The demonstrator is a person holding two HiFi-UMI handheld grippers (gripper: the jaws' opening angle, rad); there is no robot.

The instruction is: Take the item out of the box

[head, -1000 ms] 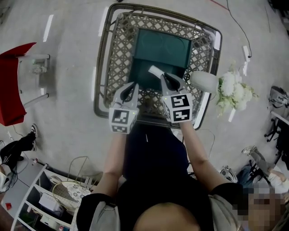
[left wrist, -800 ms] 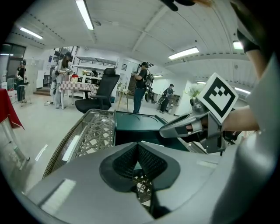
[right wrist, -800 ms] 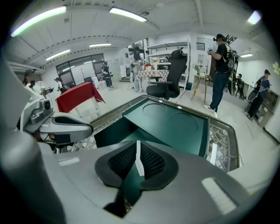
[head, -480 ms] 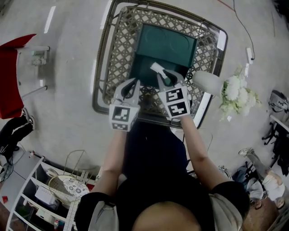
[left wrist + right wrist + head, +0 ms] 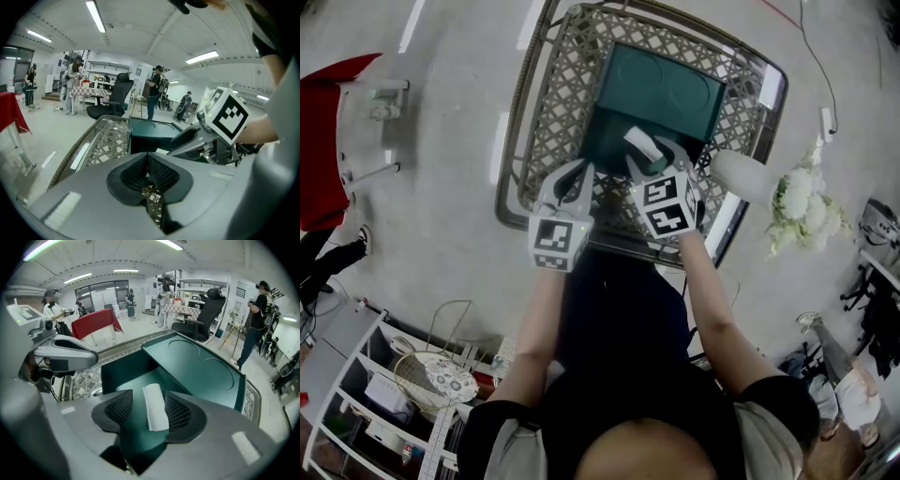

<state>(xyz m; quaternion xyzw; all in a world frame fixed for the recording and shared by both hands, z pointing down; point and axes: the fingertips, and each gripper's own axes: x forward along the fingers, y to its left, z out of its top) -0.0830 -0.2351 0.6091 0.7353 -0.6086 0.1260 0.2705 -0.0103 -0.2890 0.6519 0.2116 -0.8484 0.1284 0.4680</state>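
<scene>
Opening above the open green box point(image 5: 197, 366), right tongs point(image 5: 149, 408) straddle the thin white strip point(image 5: 155, 406) lying inside it, unclamped; left tongs point(image 5: 147, 171) shut, empty, just outside the box; strip probably light and limp, so pinch across its narrow width.

White flowers point(image 5: 803, 208), red cloth point(image 5: 326, 131), black office chair point(image 5: 111, 95)
</scene>
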